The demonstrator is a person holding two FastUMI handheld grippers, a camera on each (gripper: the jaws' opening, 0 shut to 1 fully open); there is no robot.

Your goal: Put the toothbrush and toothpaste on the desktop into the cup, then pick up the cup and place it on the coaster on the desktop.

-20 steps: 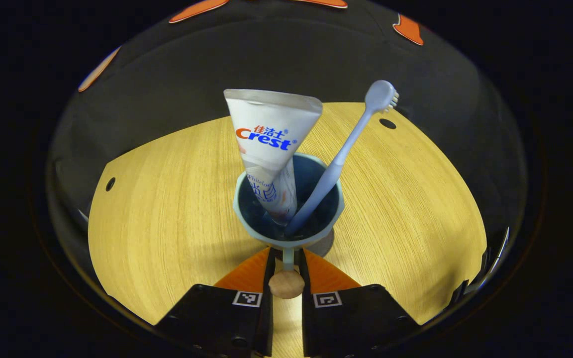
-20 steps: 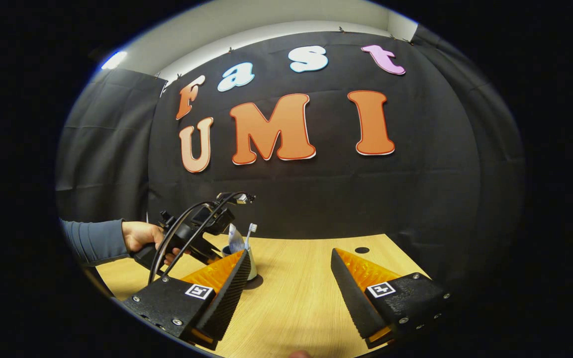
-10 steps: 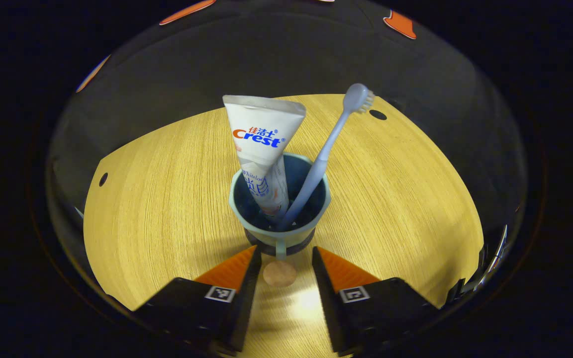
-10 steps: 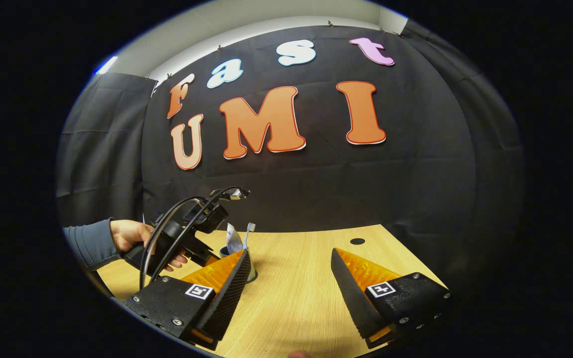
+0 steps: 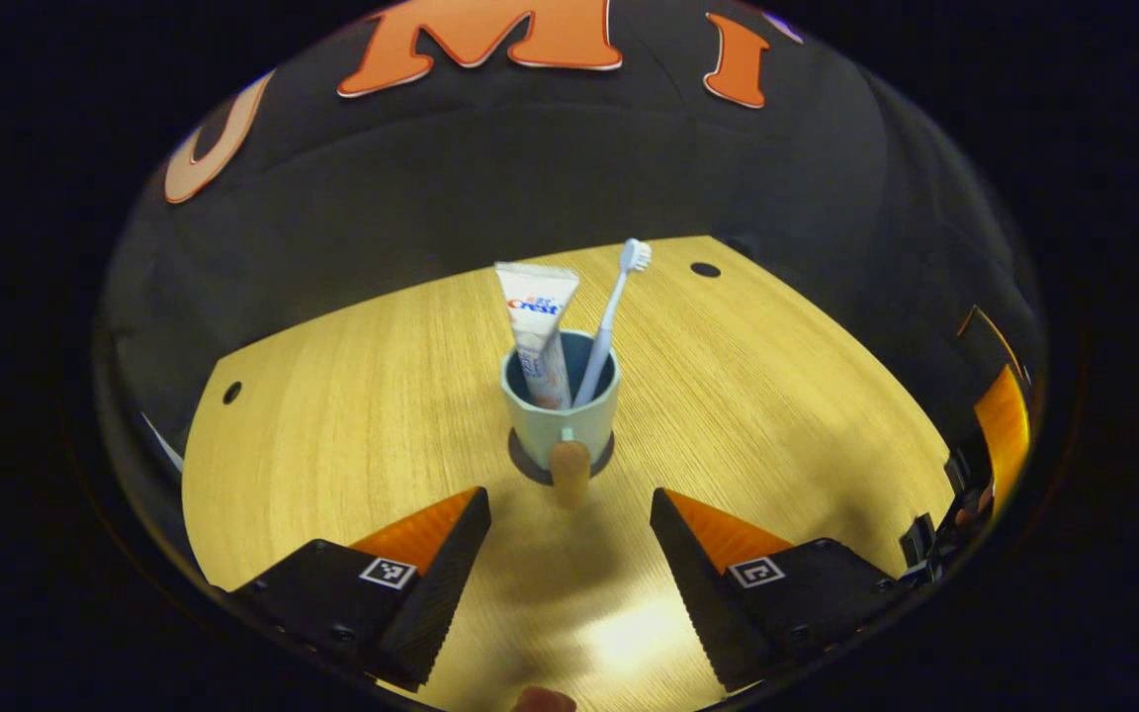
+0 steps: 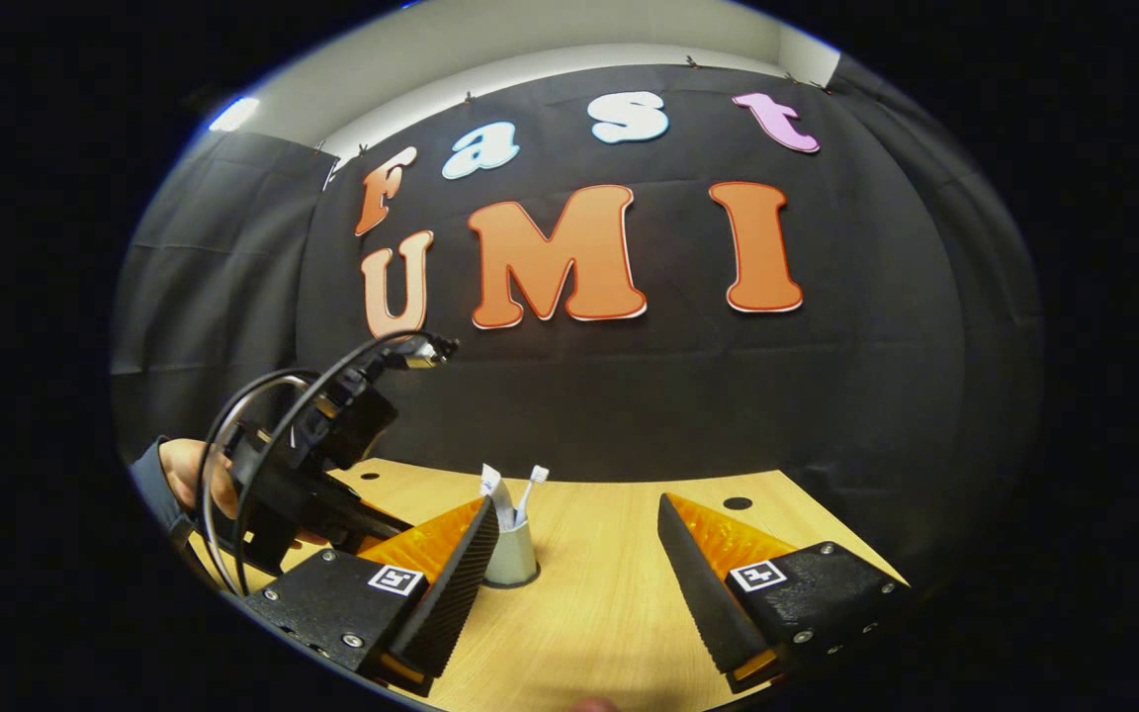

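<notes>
Left gripper (image 5: 569, 554): nearest in the left gripper view, low over the near part of the light wooden desktop (image 5: 332, 415); its two fingers stand wide apart with nothing between them, short of the cup's handle.
Right gripper (image 6: 577, 574): at the bottom of the right gripper view, fingers spread wide and holding nothing, over the near edge of the desktop.
Pale blue-green cup with a dark inside (image 5: 562, 410): upright near the middle of the desktop, well in from every edge; its small handle with a round wooden end (image 5: 569, 470) points toward the left gripper and is apart from both fingers.
Round dark coaster (image 5: 530, 465): under the cup, its rim showing as a dark ring around the cup's base.
White toothpaste tube (image 5: 538, 326): standing in the cup, flat crimped end up, leaning to the left side of the rim.
Pale blue toothbrush (image 5: 611, 311): standing in the cup just beside the tube, handle down, bristled head up, leaning toward the right side of the rim.
Person's hand (image 6: 196, 475): at the left of the right gripper view, gripping the left gripper's body, with a black cable (image 6: 263, 415) looping above it.
Round holes (image 5: 705, 269): small dark holes near the desktop's far corners.
</notes>
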